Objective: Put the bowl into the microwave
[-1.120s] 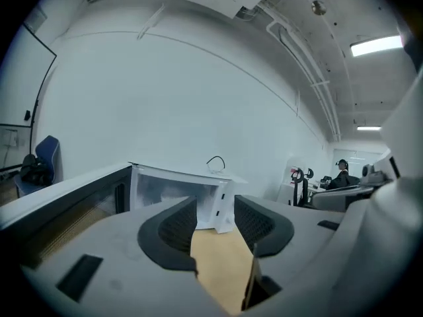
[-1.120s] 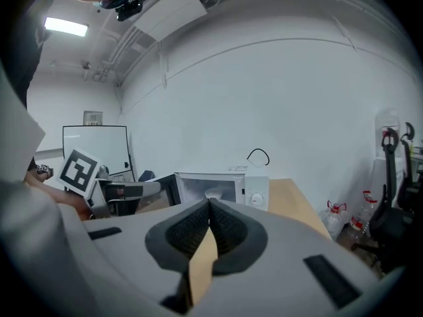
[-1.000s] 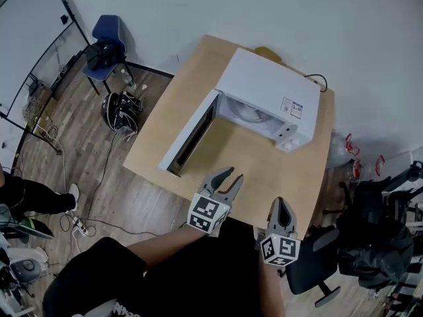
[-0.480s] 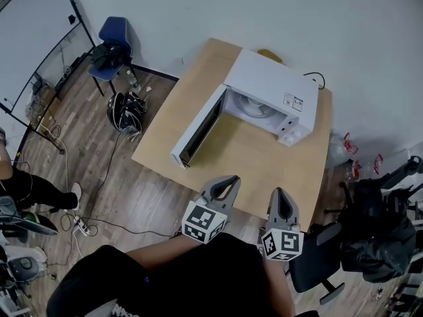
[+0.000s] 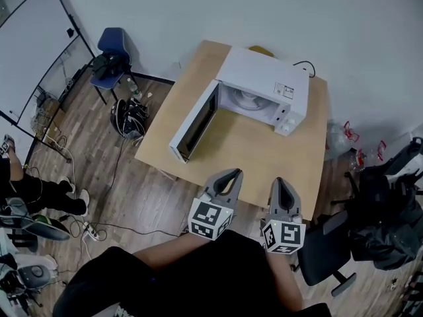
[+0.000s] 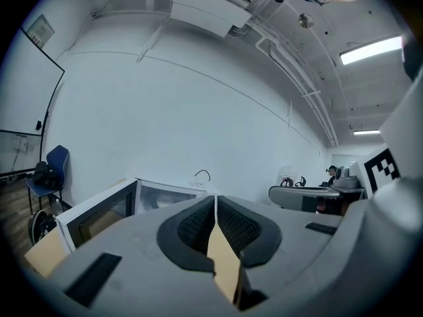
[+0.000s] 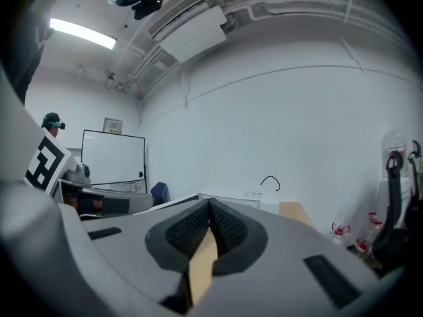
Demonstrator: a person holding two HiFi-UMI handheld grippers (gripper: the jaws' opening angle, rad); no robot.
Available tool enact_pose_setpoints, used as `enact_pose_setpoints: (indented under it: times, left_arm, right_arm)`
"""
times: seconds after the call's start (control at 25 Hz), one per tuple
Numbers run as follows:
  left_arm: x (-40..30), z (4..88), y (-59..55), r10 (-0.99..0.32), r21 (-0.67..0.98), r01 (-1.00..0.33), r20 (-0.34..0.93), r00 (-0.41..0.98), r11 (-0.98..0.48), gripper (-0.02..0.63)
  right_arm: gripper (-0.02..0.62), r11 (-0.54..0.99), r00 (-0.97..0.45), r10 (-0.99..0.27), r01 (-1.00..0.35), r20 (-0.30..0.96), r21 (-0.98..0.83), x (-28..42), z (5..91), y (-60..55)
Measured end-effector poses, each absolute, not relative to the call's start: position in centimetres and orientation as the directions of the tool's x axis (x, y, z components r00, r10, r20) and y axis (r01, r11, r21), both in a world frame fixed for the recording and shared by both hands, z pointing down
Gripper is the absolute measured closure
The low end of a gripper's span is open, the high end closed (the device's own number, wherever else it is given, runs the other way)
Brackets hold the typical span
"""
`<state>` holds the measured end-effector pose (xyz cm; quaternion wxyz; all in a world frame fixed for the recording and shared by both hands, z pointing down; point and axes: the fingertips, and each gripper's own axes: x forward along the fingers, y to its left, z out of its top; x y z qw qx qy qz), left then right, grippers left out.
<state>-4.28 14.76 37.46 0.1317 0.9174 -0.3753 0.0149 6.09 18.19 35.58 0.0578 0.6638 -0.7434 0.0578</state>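
Note:
The white microwave [image 5: 264, 84] stands at the far side of the wooden table [image 5: 251, 154], its door [image 5: 195, 121] swung wide open to the left. A pale round shape, seemingly the bowl [image 5: 248, 100], lies inside the cavity. My left gripper [image 5: 232, 175] and right gripper [image 5: 282, 183] hang side by side over the table's near edge, both shut and holding nothing. In the left gripper view the shut left gripper [image 6: 215, 201] points at the open microwave [image 6: 125, 203]. The right gripper [image 7: 210, 203] is likewise shut, with the microwave [image 7: 231, 199] just beyond it.
A blue chair [image 5: 111, 48] and a black bag [image 5: 127, 117] stand on the wooden floor to the left. A black office chair [image 5: 330, 249] and dark bags [image 5: 386, 220] crowd the right side. A person's legs [image 5: 30, 193] show at the left edge.
The left gripper's jaws have gone from open to shut. Both grippers have drawn back from the microwave toward the table's near edge. The microwave door stays open.

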Motion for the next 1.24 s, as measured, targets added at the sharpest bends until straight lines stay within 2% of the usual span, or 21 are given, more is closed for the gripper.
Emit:
enact_pose_setpoints:
  times: [0.36, 0.52, 0.76, 1.04, 1.24]
  left_arm:
    - [-3.2, 35.0, 15.6, -0.705, 0.110, -0.708, 0.073, 0.705, -0.697, 0.584]
    - [-3.6, 35.4, 14.4, -0.725, 0.150, -0.726, 0.071, 0.685, -0.671, 0.584]
    - [-5.1, 35.1, 12.3, -0.750, 0.113, -0.749, 0.045, 0.660, -0.653, 0.584]
    - [-6.3, 34.9, 10.8, -0.752, 0.112, -0.750, 0.035, 0.658, -0.651, 0.583]
    - [-6.3, 35.2, 9.7, -0.756, 0.105, -0.755, 0.043, 0.653, -0.647, 0.583]
  right_arm:
    - [0.535, 0.108, -0.105, -0.980, -0.994, 0.169, 0.006, 7.1, 35.0, 18.3]
    - [0.535, 0.096, -0.092, -0.981, -0.995, 0.171, 0.013, 7.8, 35.4, 17.2]
    - [0.535, 0.084, -0.080, -0.983, -0.996, 0.163, 0.014, 8.4, 35.3, 15.5]
    - [0.535, 0.172, -0.166, -0.977, -0.985, 0.131, 0.032, 6.2, 35.0, 13.9]
    - [0.535, 0.160, -0.152, -0.978, -0.986, 0.143, 0.040, 6.7, 35.2, 12.7]
